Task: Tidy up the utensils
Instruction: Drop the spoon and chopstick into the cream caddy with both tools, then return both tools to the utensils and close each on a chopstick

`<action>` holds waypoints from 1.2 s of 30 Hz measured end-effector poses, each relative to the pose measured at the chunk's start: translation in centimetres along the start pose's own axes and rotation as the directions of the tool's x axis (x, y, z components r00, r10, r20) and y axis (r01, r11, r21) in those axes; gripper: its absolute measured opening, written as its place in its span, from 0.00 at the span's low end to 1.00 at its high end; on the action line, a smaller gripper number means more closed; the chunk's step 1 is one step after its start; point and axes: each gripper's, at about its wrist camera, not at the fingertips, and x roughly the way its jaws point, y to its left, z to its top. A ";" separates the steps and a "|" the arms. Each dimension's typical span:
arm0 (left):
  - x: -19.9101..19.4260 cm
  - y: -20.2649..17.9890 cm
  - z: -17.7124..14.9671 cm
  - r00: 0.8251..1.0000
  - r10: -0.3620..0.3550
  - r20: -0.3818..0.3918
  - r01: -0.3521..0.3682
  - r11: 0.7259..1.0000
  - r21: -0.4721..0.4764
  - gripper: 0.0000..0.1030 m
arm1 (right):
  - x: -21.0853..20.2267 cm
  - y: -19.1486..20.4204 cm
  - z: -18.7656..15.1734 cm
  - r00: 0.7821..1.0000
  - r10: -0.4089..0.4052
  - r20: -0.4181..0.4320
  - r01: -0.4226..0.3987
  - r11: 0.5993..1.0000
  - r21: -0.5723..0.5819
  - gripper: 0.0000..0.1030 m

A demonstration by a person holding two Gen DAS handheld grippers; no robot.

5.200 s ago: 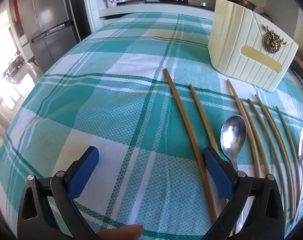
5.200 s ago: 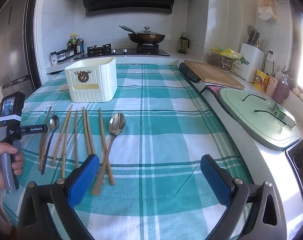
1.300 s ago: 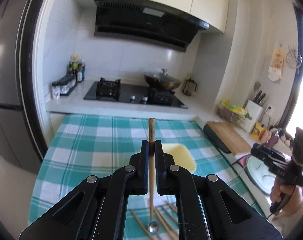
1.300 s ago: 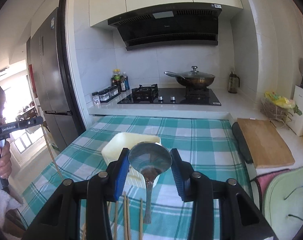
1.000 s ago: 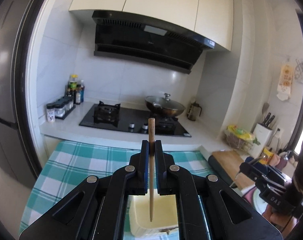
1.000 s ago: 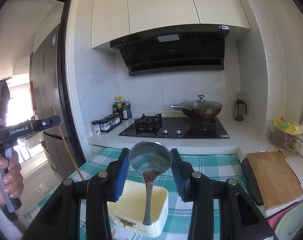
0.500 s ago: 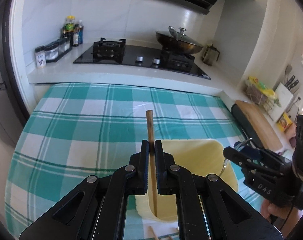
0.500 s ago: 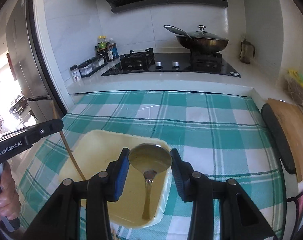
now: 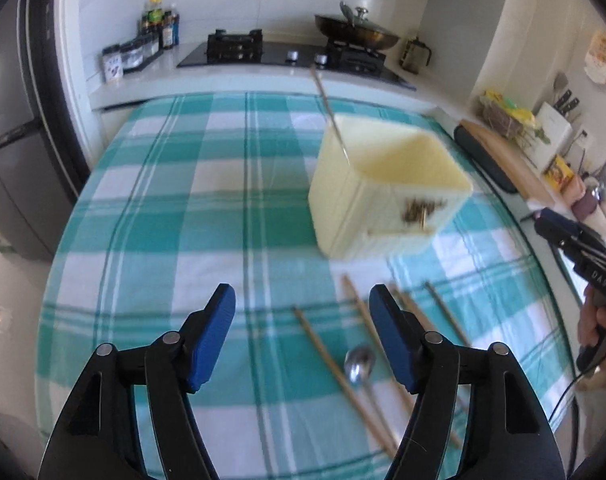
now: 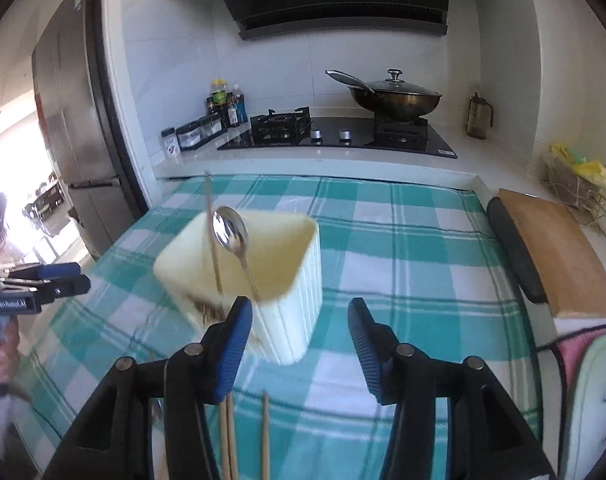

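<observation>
A cream utensil holder point(image 9: 383, 192) point(image 10: 279, 280) stands on the teal checked cloth point(image 9: 207, 216). One wooden chopstick point(image 9: 330, 116) point(image 10: 211, 236) and a metal spoon point(image 10: 231, 233) lean inside it, free of both grippers. My left gripper point(image 9: 303, 332) hangs over the cloth in front of the holder, its jaws opening with nothing between them. Just beyond it lie several chopsticks point(image 9: 335, 368) and a second spoon point(image 9: 361, 360). My right gripper point(image 10: 301, 344) is just short of the holder, jaws opening and empty. Loose chopsticks point(image 10: 265, 432) lie below it.
Behind the table are a stove with a lidded wok point(image 10: 395, 96), spice jars point(image 10: 199, 130) and a fridge point(image 10: 67, 128). A wooden cutting board point(image 10: 555, 256) and a pale green lid point(image 10: 595, 408) lie to the right. A person's hands hold each gripper handle point(image 9: 599, 328).
The left gripper has let go of the chopstick and the right has let go of the spoon; both now stand in the holder. Both grippers opened and dropped to just above the cloth.
</observation>
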 end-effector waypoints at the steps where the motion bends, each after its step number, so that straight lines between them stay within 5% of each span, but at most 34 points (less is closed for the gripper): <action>1: -0.1 0.1 -2.1 1.000 0.002 -0.021 -0.002 1.000 -0.010 0.69 | -1.4 0.1 -2.4 1.000 -0.022 -0.007 0.021 1.000 -0.022 0.50; 6: -0.5 0.6 -11.5 0.997 0.011 -0.072 -0.022 0.989 -0.144 0.69 | -5.8 -0.2 -13.7 0.991 -0.128 -0.036 0.128 0.992 -0.008 0.50; 11: 0.1 -1.1 -13.8 0.998 0.039 -0.049 -0.047 0.985 -0.166 0.74 | -7.5 -1.9 -21.2 0.984 -0.151 -0.097 0.165 0.972 0.165 0.50; 25: 0.7 -2.2 -15.3 0.998 0.051 -0.040 -0.058 0.980 -0.191 0.77 | -5.7 -2.3 -22.5 0.976 -0.174 -0.132 0.194 0.967 0.164 0.50; 36: 2.9 -3.3 -13.2 0.997 0.073 -0.003 -0.072 0.973 -0.221 0.79 | -5.6 -2.5 -22.7 0.976 -0.179 -0.127 0.200 0.963 0.179 0.50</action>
